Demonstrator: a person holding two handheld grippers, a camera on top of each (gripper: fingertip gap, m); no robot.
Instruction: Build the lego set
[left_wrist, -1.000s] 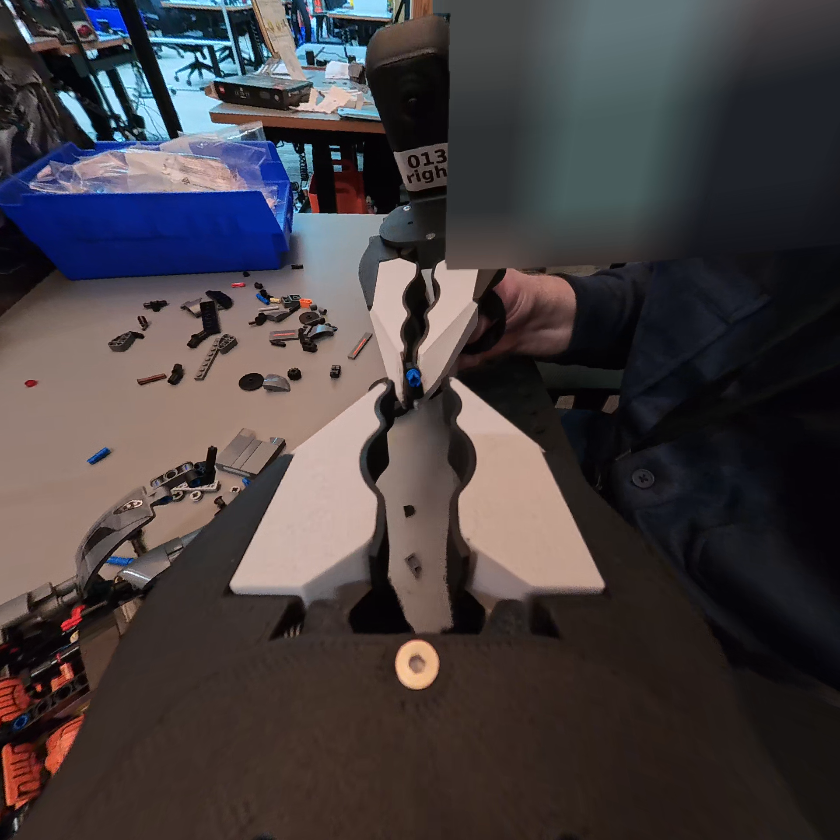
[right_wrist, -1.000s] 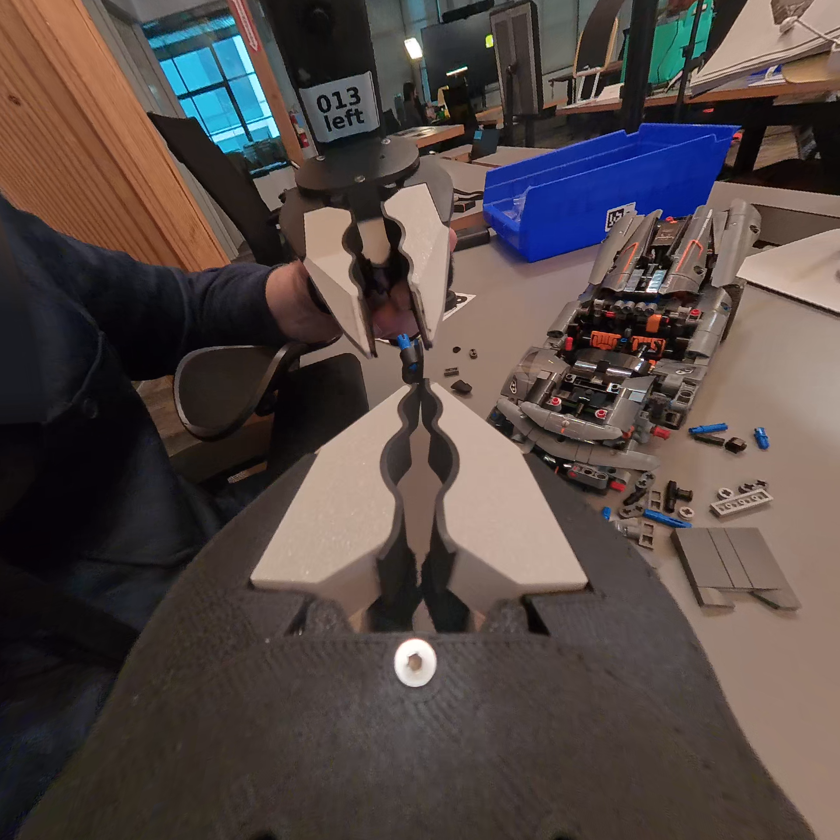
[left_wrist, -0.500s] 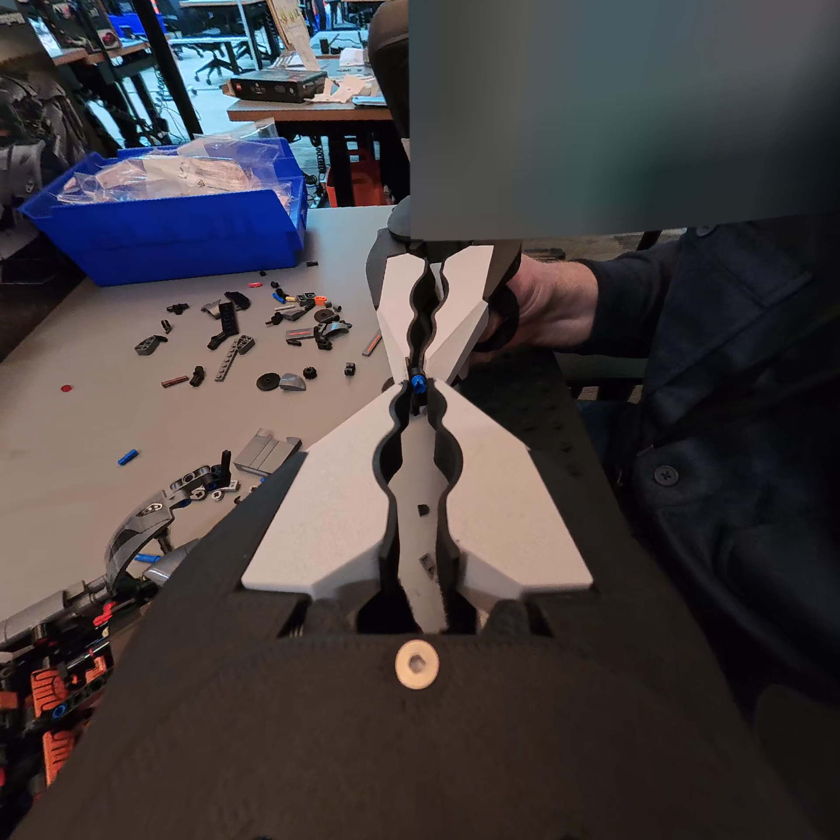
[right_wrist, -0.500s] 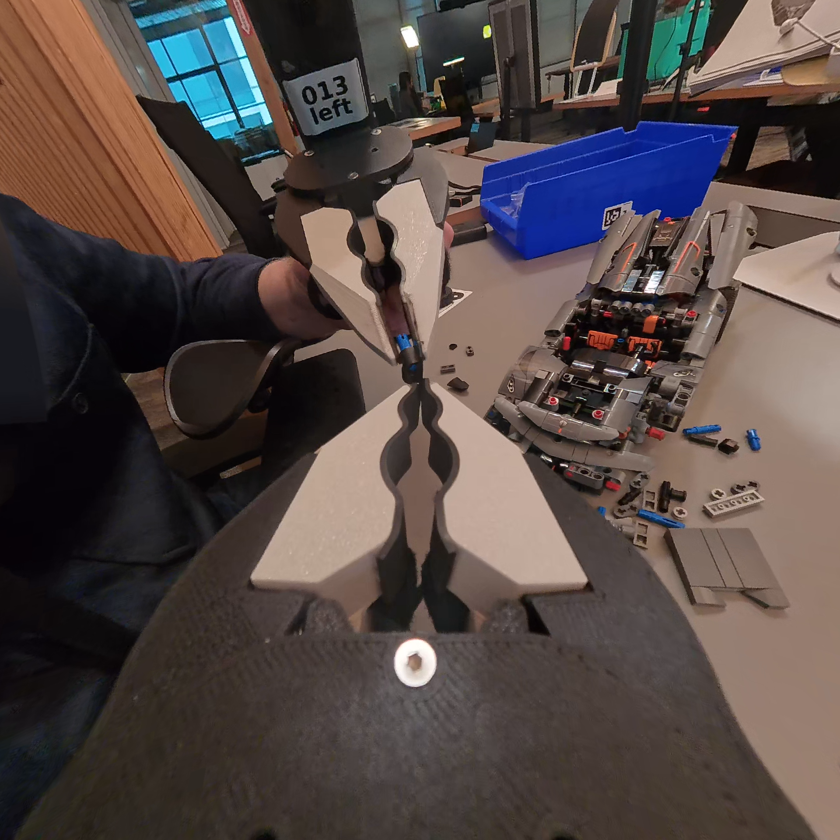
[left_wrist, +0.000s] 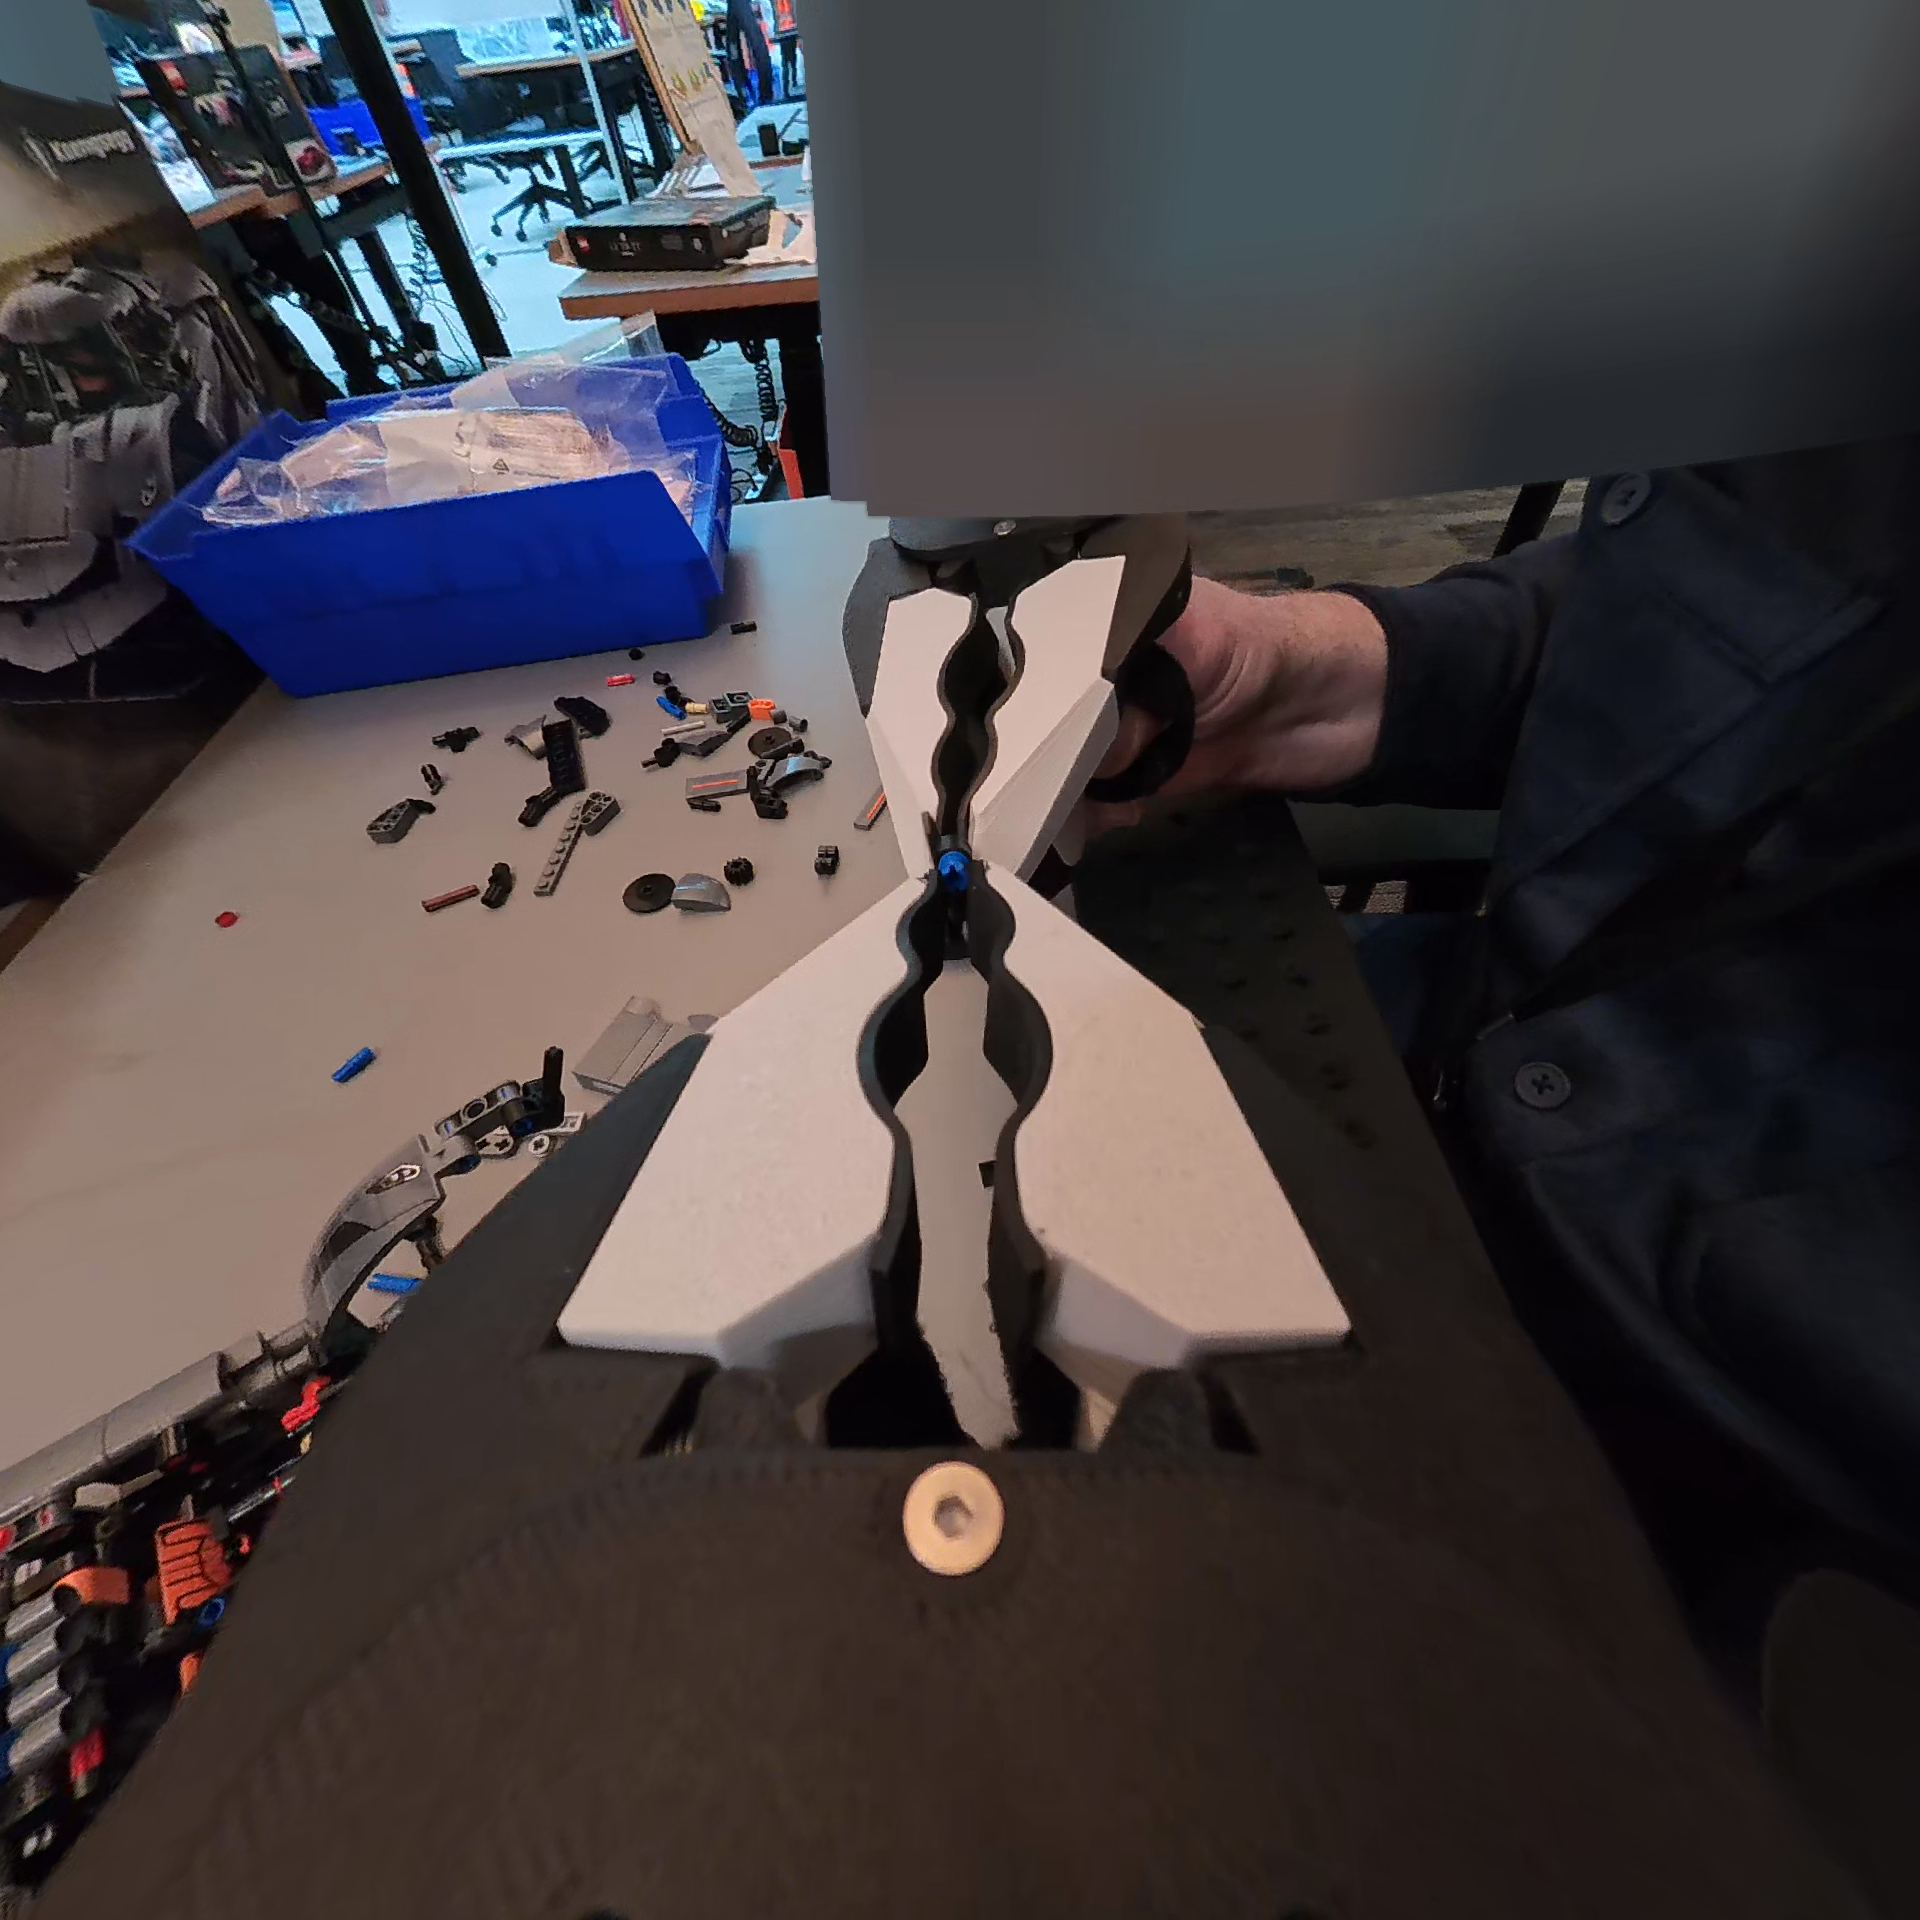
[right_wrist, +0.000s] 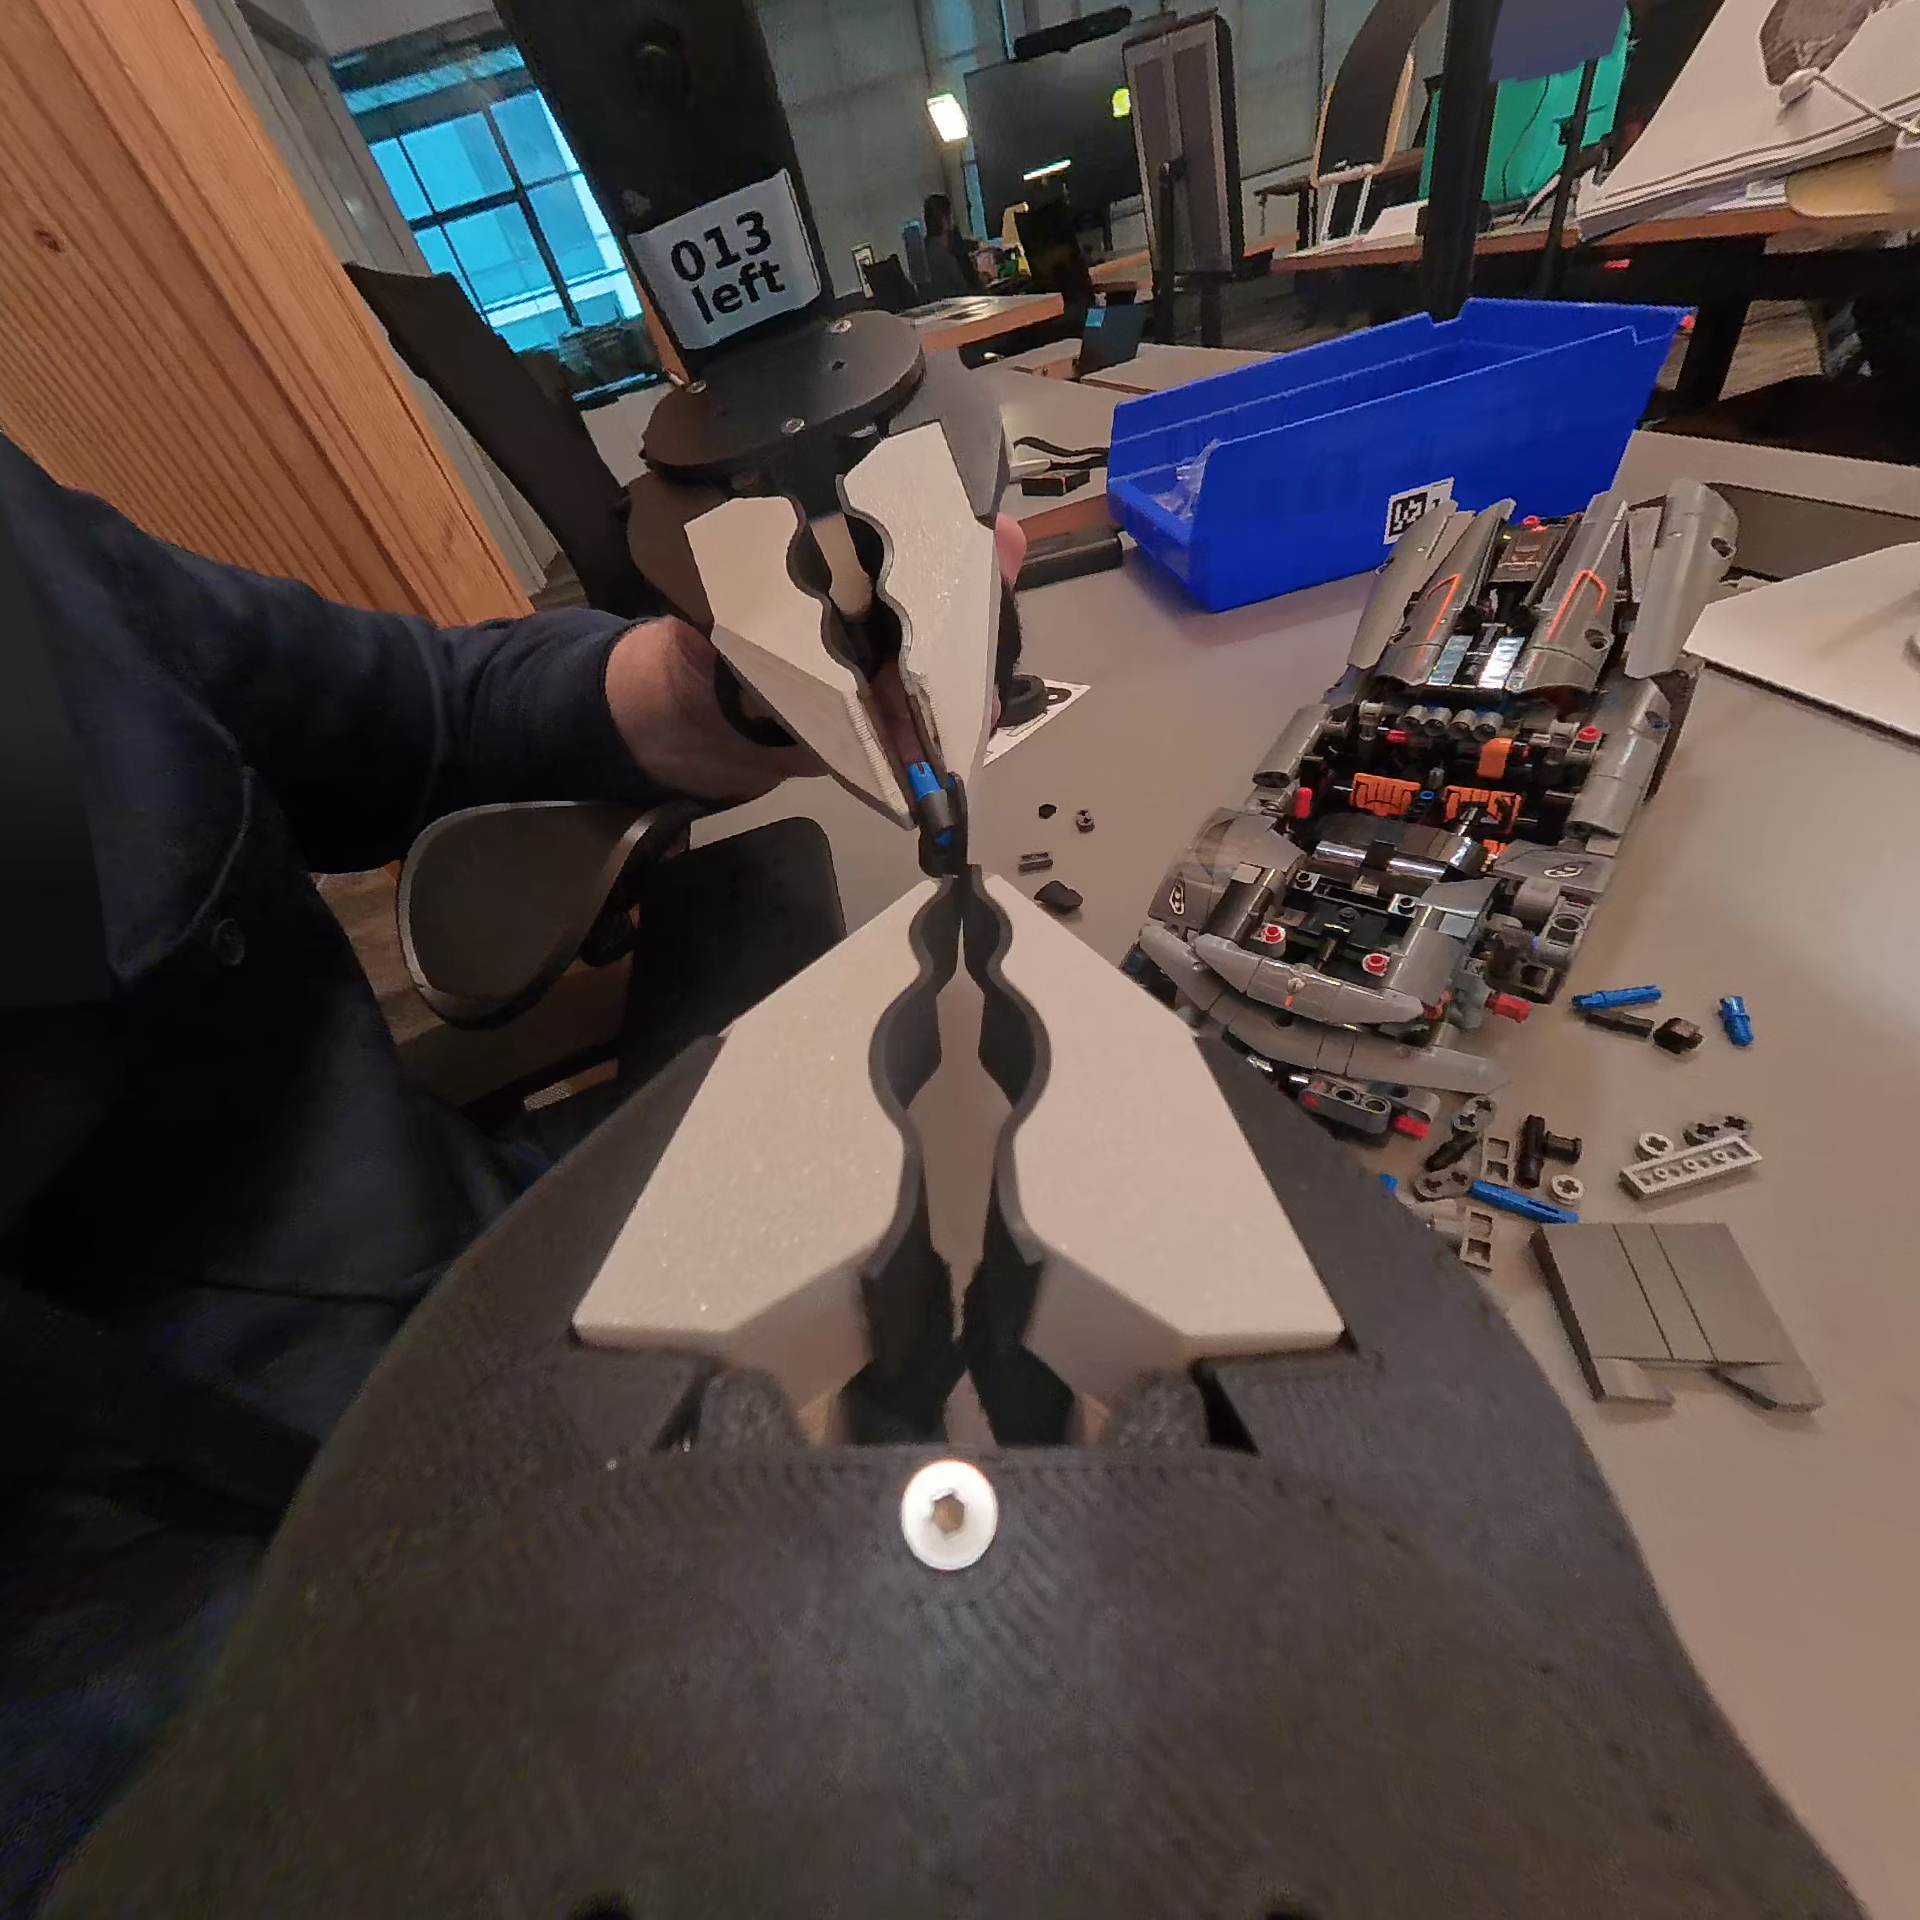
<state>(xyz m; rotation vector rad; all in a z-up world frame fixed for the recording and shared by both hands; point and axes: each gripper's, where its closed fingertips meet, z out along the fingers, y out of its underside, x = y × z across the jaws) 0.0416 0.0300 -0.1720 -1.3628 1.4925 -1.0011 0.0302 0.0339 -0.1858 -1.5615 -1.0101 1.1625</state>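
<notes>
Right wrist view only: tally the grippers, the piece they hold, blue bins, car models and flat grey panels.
Grippers: 2, left gripper and right gripper
Blue-and-black piece, pinched by both: 1
Blue bin: 1
Car model: 1
Flat grey panel: 1
Total: 6

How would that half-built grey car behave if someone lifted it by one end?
The car is many small clipped pieces with its insides still open, so it probably holds together but might flex or shed a panel. Being long and densely packed, it likely feels heavy for its size.
</notes>
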